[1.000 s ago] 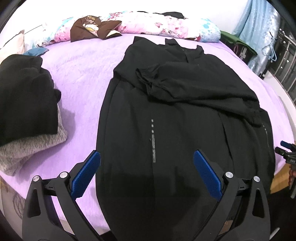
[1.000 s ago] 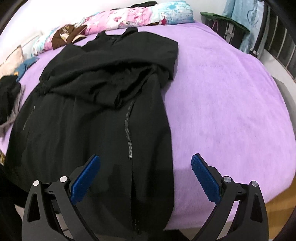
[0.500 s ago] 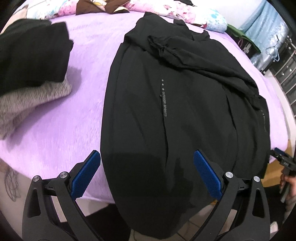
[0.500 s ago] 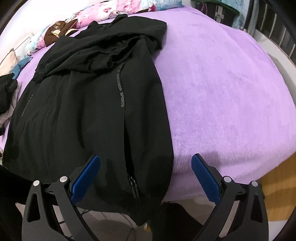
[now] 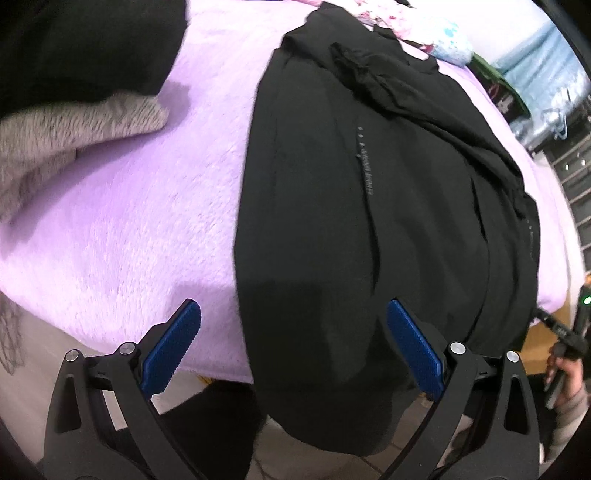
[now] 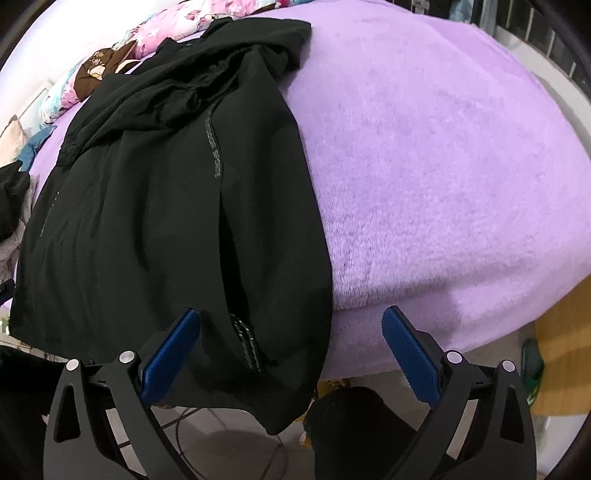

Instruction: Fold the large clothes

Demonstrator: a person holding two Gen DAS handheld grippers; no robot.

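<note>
Left wrist cam: sits behind left gripper (image 5: pixel 293 341), looks fwd and down from foot edge of purple bed (image 5: pixel 122 221), close in, over hanging hem of black garment (image 5: pixel 369 229); gripper's blue pads frame bottom of view. Right wrist cam: same mount behind right gripper (image 6: pixel 291 347), near bed edge, aimed up the bed (image 6: pixel 436 155) toward floral bedding (image 6: pixel 177 26) at the far end. Shared betw. views: the garment (image 6: pixel 155 206), purple cover, folded pile at left side (image 5: pixel 70 88) (image 6: pixel 11 206), far bedding.
</note>
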